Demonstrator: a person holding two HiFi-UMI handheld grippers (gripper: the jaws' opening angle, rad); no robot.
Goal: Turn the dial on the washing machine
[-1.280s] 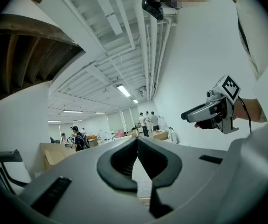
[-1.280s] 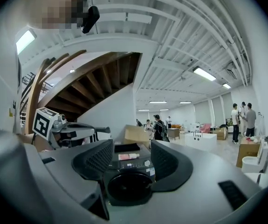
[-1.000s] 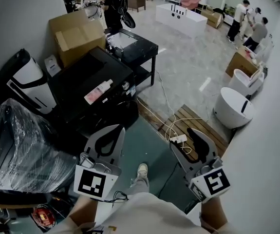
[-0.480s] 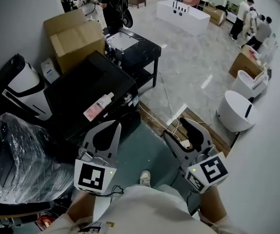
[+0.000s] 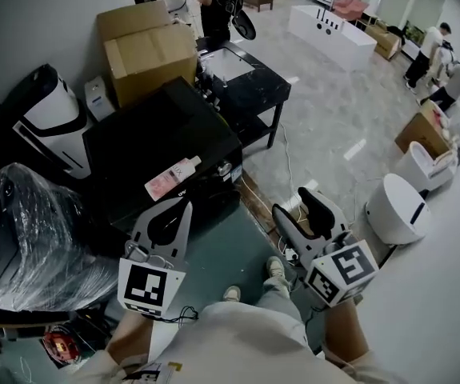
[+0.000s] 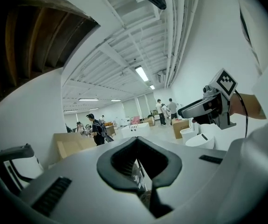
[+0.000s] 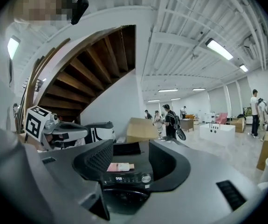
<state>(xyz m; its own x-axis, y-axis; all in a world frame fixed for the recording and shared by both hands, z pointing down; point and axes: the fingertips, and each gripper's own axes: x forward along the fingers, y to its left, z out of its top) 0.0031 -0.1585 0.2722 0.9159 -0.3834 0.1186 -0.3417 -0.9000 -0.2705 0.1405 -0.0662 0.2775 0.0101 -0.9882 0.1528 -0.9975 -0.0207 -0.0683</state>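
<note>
Dial (image 7: 146, 178) is the silver knob on the front panel of the black washing machine (image 5: 158, 142), well ahead, so the right gripper (image 5: 295, 204), jaws apart and empty, should approach square-on, while the left gripper (image 5: 180, 208) hangs closed on nothing

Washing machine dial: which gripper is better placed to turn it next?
Right, probably: the right gripper is open, and its view frames the dial on the washing machine between its jaws. The left gripper is shut and would need opening first.
</note>
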